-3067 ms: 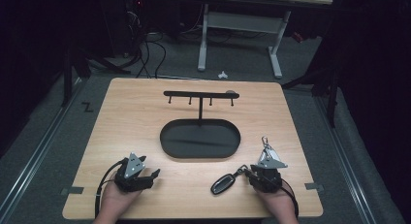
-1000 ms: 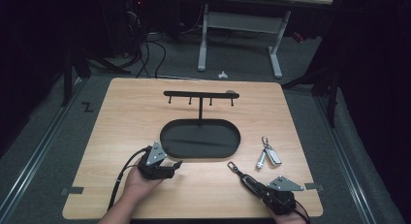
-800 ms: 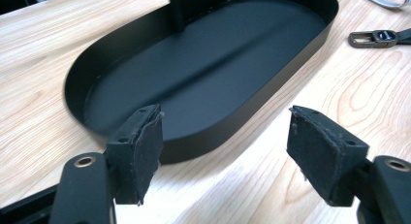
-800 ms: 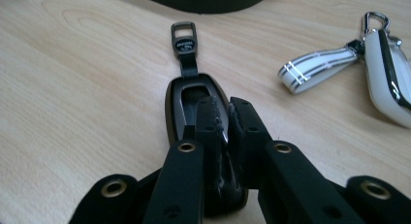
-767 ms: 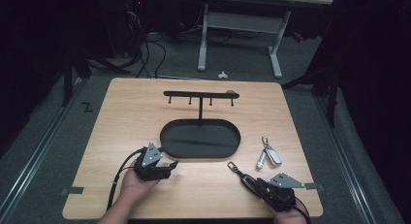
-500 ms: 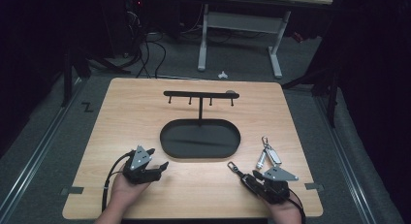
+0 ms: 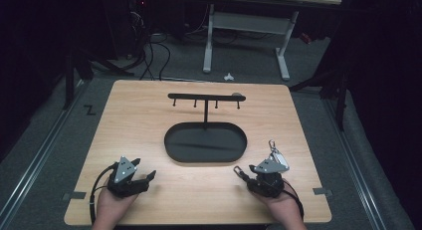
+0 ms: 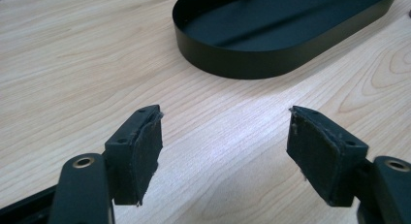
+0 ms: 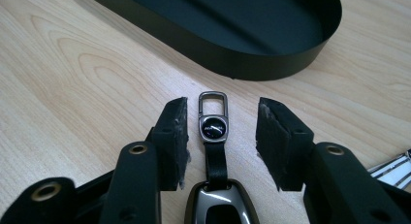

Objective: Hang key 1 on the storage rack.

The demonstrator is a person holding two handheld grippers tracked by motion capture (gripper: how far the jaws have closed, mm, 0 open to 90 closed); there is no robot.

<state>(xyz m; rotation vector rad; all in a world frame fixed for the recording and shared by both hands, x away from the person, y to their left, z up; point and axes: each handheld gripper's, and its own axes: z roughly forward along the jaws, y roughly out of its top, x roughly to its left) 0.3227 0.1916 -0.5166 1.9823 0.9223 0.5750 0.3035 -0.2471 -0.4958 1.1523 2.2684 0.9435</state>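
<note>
1. Both hands have slid since a second ago: the left gripper (image 7: 144, 176) has pulled back from the tray's near left edge toward the near left of the worktop (image 7: 134, 115), and the right gripper (image 7: 242, 173) has edged away from the near edge, up beside the loose keys (image 7: 275, 154).
2. Centre of the worktop: the black oval tray (image 7: 171, 145), with the hook rack (image 7: 205, 96) standing at its far side.
3. Left gripper: jaws spread wide over bare wood, nothing between them.
4. Right gripper: jaws have just been opening, now parted about halfway.
5. The car key fob (image 9: 220, 204) lies flat on the wood between those jaws, pads clear of it, its strap and clip (image 9: 213, 104) pointing toward the tray.
</note>
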